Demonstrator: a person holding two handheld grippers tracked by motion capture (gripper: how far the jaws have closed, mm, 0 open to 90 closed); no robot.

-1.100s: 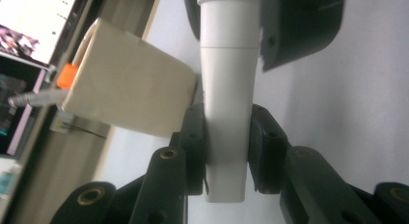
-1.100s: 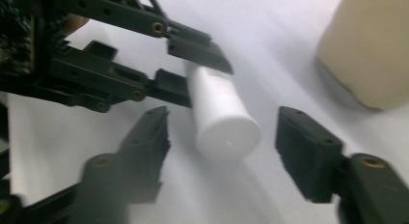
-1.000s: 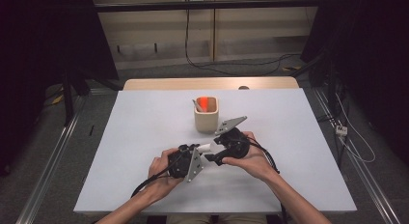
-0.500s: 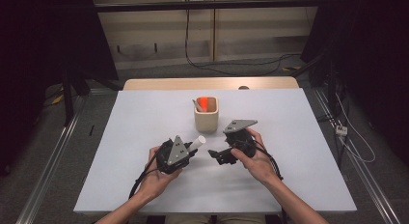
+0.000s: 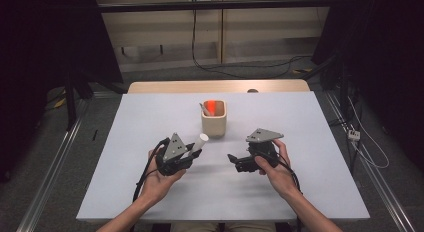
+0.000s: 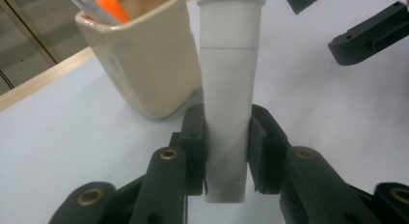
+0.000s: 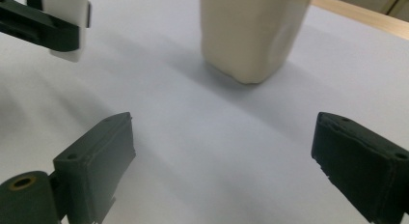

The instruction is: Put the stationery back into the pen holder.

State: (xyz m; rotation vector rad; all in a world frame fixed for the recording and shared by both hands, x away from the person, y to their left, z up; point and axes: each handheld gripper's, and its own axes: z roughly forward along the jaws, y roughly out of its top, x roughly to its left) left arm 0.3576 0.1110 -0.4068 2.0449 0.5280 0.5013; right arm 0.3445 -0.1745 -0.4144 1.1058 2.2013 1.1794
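While the left gripper (image 5: pixel 192 153) clamps its fingers (image 6: pixel 195 142) around the lower half of a white tube (image 6: pixel 230 89), the right gripper (image 5: pixel 235 161) sits apart from it with nothing in its grasp. Its fingers (image 7: pixel 103 156) have just been opening and now stand spread wide over bare worktop (image 7: pixel 217 137), nothing between them.

Seen from above, the tube pokes out beyond the left fingers, slanting up and forward toward a cream ceramic cup (image 5: pixel 214 119). From the left gripper view, the tube stands upright between the pads, its capped end far from the fingers, with the cup just beyond and to one side. Inside the cup are an orange item (image 6: pixel 110 3) and a grey, blade-like piece (image 6: pixel 89 4); what they are cannot be told. From the right gripper view, the cup sits ahead of the open fingers, and the tube in the other gripper is off at the far corner.

Judging by this layout, a handover looks finished: the tube now belongs to the left gripper alone, and the step in hand is carrying it to the cup. The next move would call for lifting the tube above the rim, tipping it closer to vertical, lining it up with the free space beside the orange item, then lowering before release. The right gripper needs only to keep clear.
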